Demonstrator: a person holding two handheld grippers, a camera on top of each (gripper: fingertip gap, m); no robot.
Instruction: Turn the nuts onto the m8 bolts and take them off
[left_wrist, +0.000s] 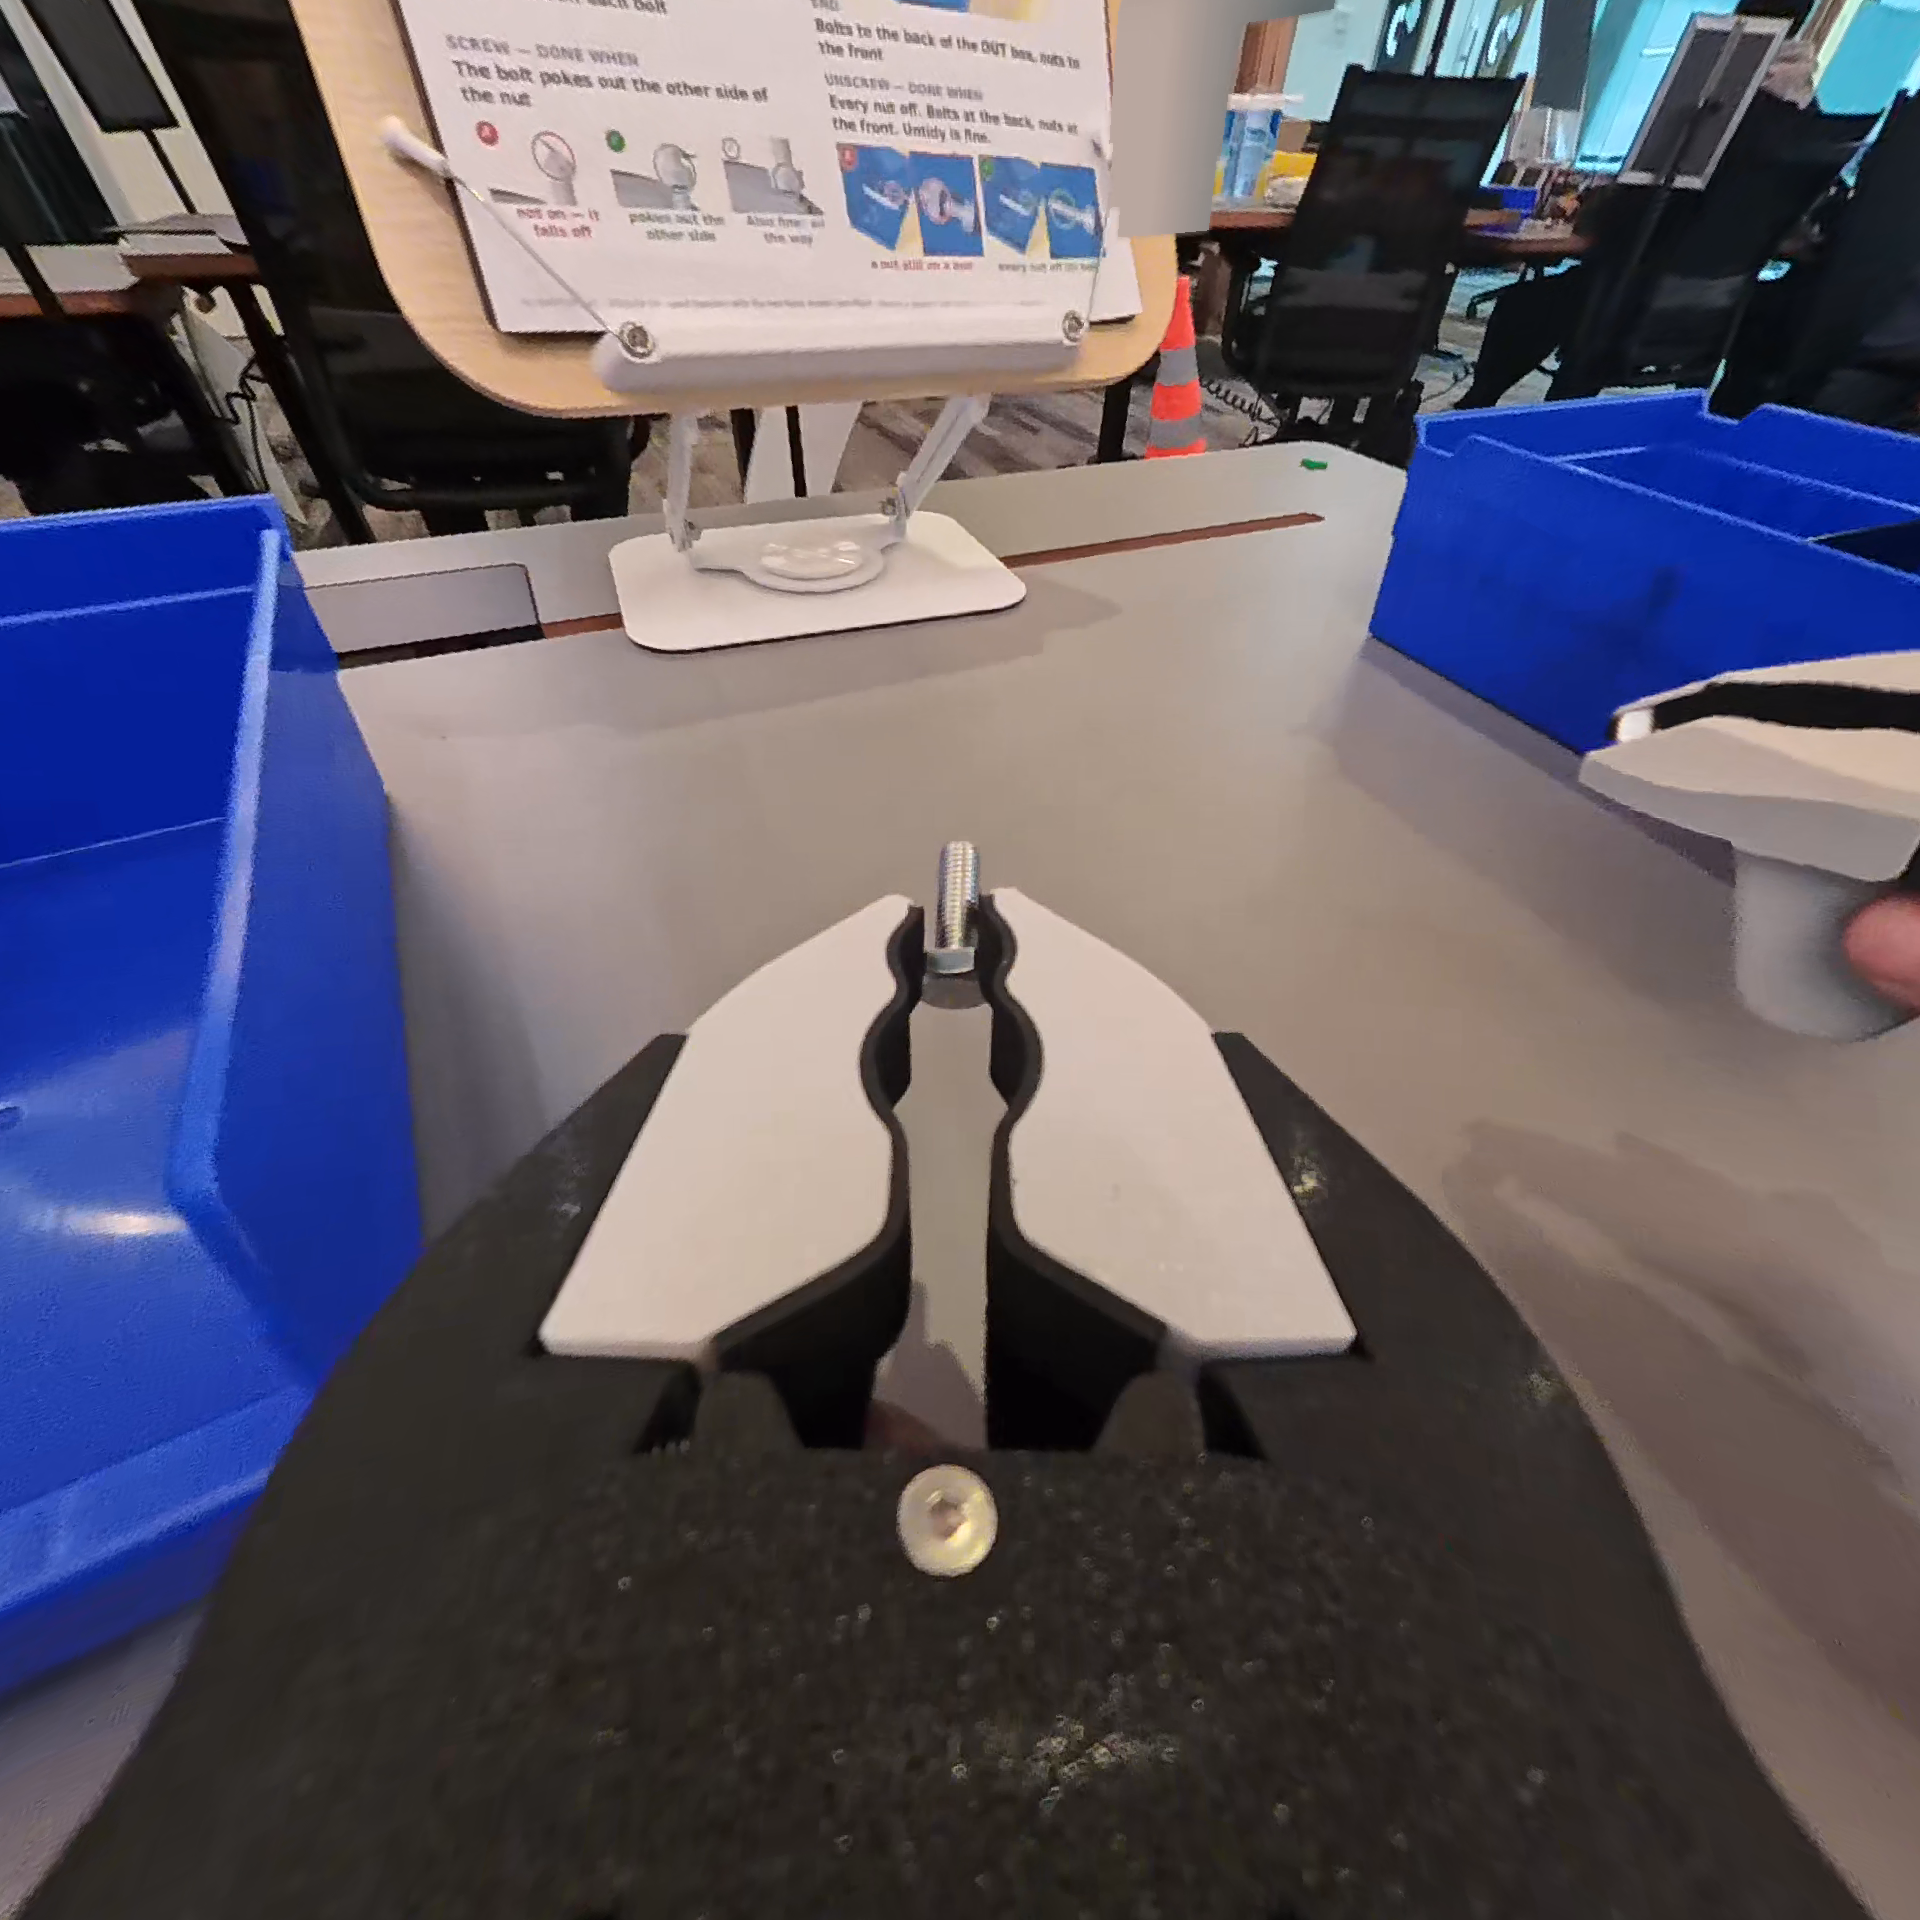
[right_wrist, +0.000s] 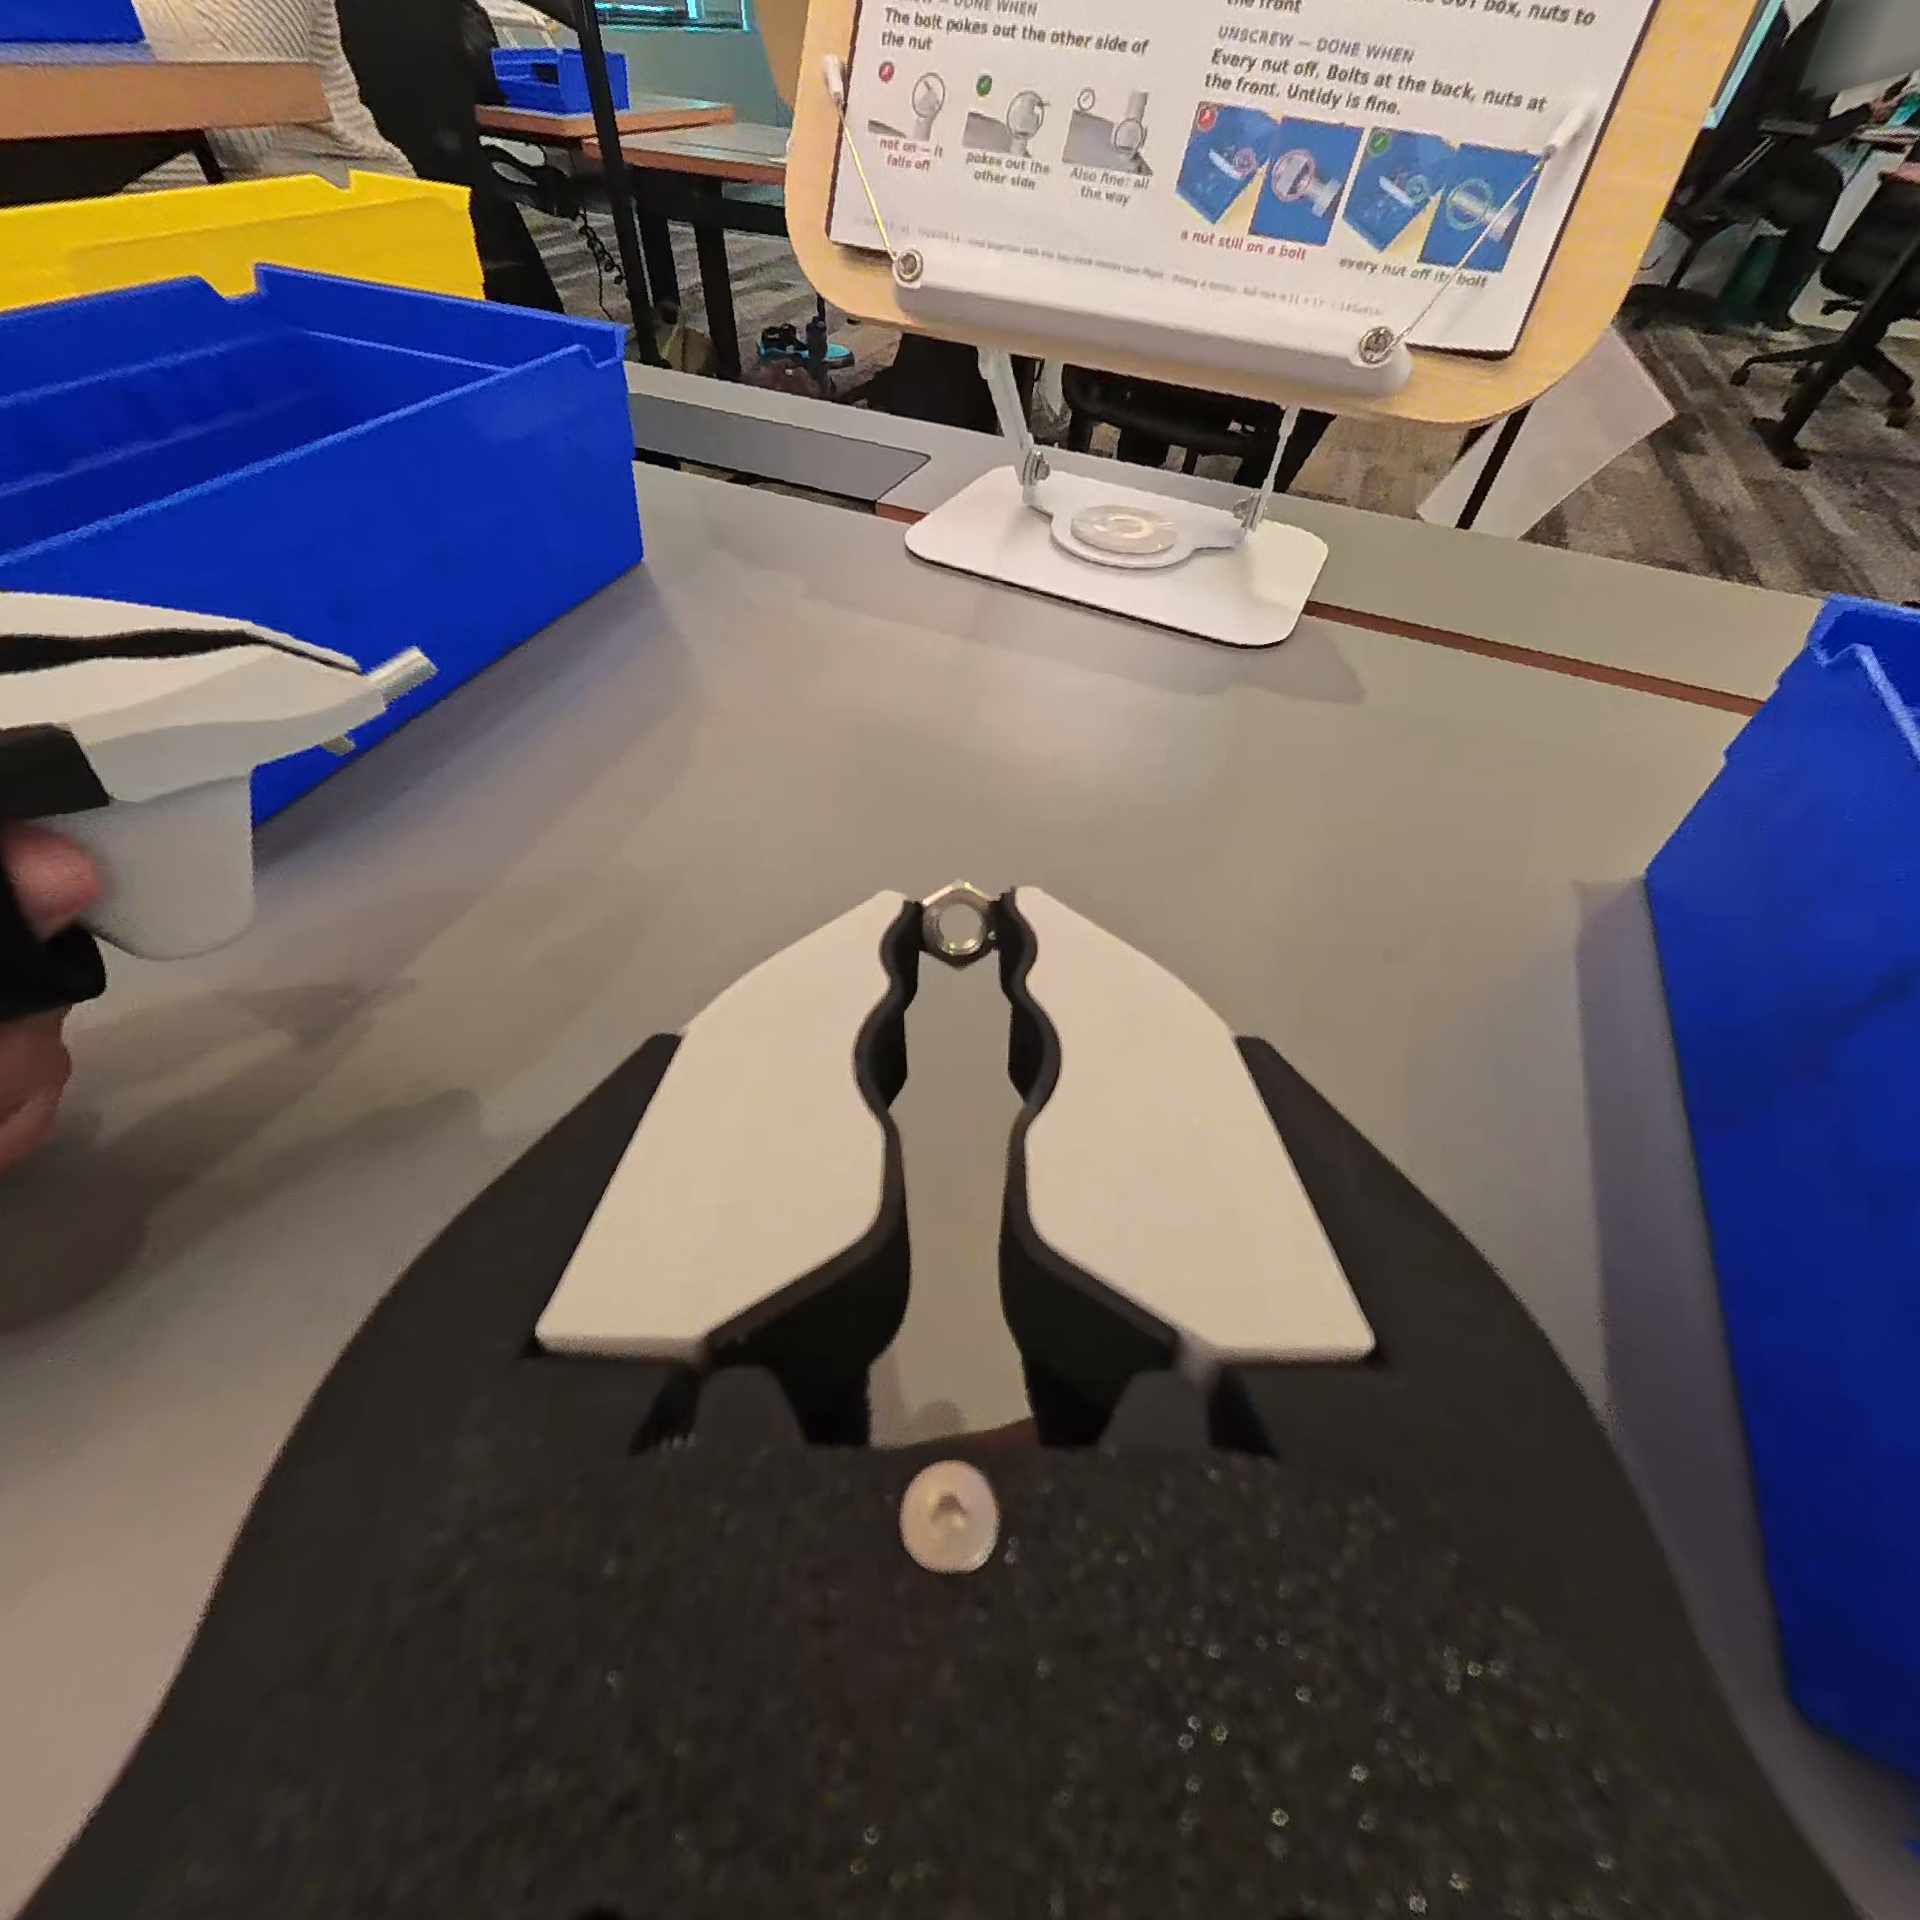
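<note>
My left gripper (left_wrist: 954, 925) is shut on a silver bolt (left_wrist: 957, 891), held near its head with the threaded shank pointing forward over the grey table (left_wrist: 1143, 748). My right gripper (right_wrist: 958, 923) is shut on a silver hex nut (right_wrist: 957, 924), its hole facing the camera. In the right wrist view the left gripper (right_wrist: 343, 681) shows at the far left with the bolt's tip (right_wrist: 405, 668) sticking out. In the left wrist view the right gripper (left_wrist: 1631, 727) shows at the right edge; the nut is hidden there. The two grippers are apart.
A blue bin (left_wrist: 156, 935) stands at the left and another blue bin (left_wrist: 1621, 561) at the right of the table. A stand with an instruction sheet (left_wrist: 821, 561) sits at the table's far edge. A yellow bin (right_wrist: 239, 234) lies behind the left blue bin (right_wrist: 312, 468). Some 15 cm of space lies between my two pairs of fingers.
</note>
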